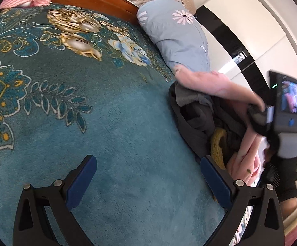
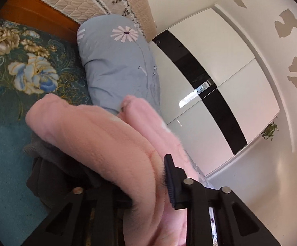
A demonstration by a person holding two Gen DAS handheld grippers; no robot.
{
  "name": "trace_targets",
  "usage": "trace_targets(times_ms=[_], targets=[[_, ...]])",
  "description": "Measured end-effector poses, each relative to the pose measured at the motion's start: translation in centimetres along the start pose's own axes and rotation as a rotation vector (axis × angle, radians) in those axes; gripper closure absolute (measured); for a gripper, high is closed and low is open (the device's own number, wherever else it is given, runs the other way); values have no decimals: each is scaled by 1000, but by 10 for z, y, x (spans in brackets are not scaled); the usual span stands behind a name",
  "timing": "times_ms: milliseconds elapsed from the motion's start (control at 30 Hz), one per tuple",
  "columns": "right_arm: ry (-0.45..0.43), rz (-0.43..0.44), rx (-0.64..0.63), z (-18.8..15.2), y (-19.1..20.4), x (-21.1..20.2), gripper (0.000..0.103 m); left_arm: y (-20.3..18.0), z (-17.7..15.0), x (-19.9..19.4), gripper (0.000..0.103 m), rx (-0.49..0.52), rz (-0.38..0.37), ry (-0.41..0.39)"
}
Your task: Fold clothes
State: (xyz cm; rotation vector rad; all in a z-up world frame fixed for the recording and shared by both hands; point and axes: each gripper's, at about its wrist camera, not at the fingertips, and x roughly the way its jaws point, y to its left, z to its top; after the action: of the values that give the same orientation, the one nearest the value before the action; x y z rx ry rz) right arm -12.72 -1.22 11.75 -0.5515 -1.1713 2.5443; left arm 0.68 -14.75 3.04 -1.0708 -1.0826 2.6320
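The right gripper (image 2: pixel 148 186) is clamping a fuzzy pink fleece garment (image 2: pixel 99 135), whose long axis is running from five o'clock up to ten o'clock in the right wrist view. Its left finger is lying buried under the fleece. The left gripper (image 1: pixel 148 181) is hanging with jaws wide apart over the teal floral plush blanket (image 1: pixel 107 106). At three o'clock, a dark clothes heap (image 1: pixel 199 119) is sitting half hidden beneath the pink garment, beside a grey-blue daisy-print pillow (image 1: pixel 175 32).
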Motion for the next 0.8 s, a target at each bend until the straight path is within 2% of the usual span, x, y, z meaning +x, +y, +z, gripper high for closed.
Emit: trace_targets(times_ms=[167, 400, 500, 633, 700, 800], targets=[[-37, 44, 166, -4, -59, -30, 88, -4, -5, -8, 2, 22, -40, -27], [-184, 118, 226, -26, -124, -112, 88, -2, -15, -43, 2, -9, -178, -112], [-250, 182, 255, -37, -145, -155, 88, -1, -19, -55, 2, -26, -241, -147], [-345, 253, 282, -44, -169, -206, 88, 1, -22, -59, 2, -34, -261, -159], [-378, 265, 294, -44, -177, -218, 88, 3, -24, -59, 2, -39, -257, -160], [-352, 228, 296, -50, -177, -209, 88, 10, -25, -59, 2, -65, -251, -152]])
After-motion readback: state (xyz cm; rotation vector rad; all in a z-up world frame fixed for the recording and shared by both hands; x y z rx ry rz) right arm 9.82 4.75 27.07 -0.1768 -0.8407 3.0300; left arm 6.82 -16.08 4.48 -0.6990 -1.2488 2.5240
